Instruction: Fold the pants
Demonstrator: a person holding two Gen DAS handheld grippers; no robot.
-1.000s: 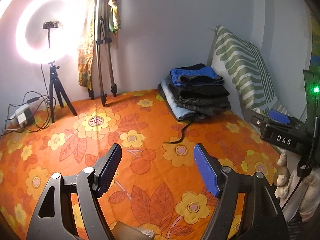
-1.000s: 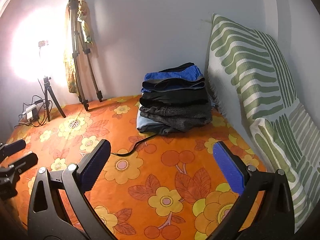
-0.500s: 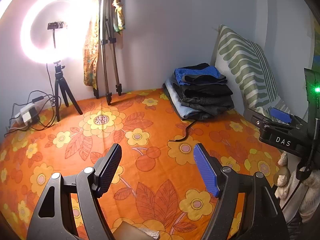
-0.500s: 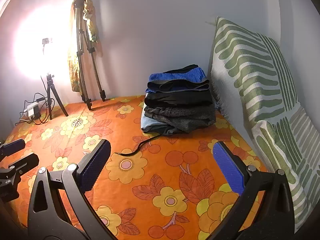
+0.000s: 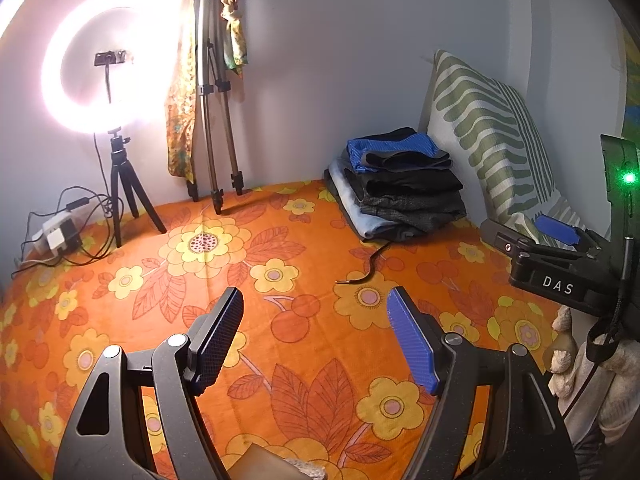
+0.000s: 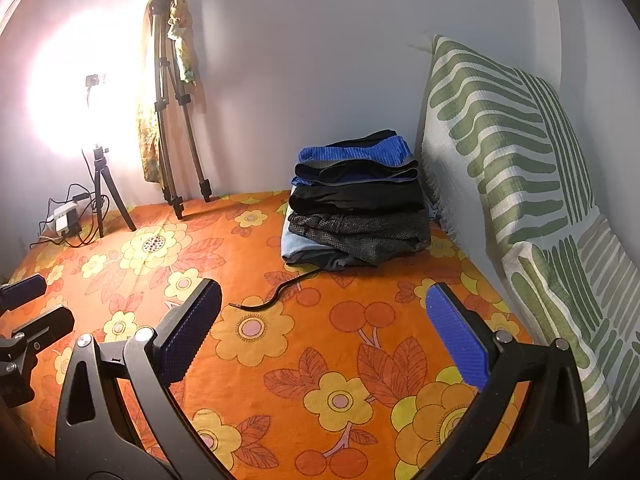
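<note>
Pants (image 5: 400,188) lie folded in a stack at the far right of your bed (image 5: 280,272), just beside the striped pillow (image 5: 488,136) that leans on the wall. A thin black cord (image 5: 366,268) trails from under the stack onto the orange flowered cover. Your left gripper (image 5: 316,332) hovers over the near part of the bed with its jaws spread wide and nothing between them. Your right gripper (image 6: 324,324) hangs the same way, jaws apart and empty, well short of the stack. Far left, a lit ring light (image 5: 96,60) stands on a small tripod, with a taller tripod (image 5: 212,92) draped in cloth beside it.
</note>
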